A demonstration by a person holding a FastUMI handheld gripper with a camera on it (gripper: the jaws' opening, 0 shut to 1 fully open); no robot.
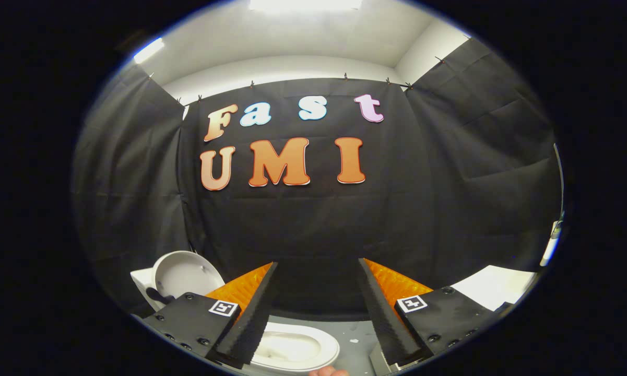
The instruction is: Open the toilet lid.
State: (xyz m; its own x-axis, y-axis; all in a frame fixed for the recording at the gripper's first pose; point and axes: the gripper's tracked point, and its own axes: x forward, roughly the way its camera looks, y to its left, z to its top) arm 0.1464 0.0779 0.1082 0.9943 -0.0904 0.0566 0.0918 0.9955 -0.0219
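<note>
A: White toilet lid (185,272) is up, tilted back near upright, left of the tongs (317,271) and beyond the left finger's black mount. It sits close against the black cloth wall (313,230).

B: And the tongs?

A: Wide apart, nothing betw. them. Fingers (253,308) are black w/ ribbed inner faces and orange backing; each mount carries a small square black-and-white marker (223,307). Only dark cloth shows thru the gap.

B: What's below?

A: Toilet seat (326,349), white oval, lying flat, down by the base of the left finger and partly hidden by it. Bowl (287,347) inside looks white; can't tell what, if anything, is in it.

B: Anything in the way?

A: The left mount covers the lid's lower right part. A dark bit, prob. the hinge (159,297), at the lid's lower left. Grey floor (355,334) w/ a few pale specks betw. the seat and the right finger.

B: Other stuff around?

A: White tank edge (141,279) just left of the lid. White surface (496,287) beyond the right mount, can't tell what it is. A fingertip (328,371) of the person at the very bottom, just below the seat. Ceiling lights (305,4) overhead, white wall above the cloth.
</note>
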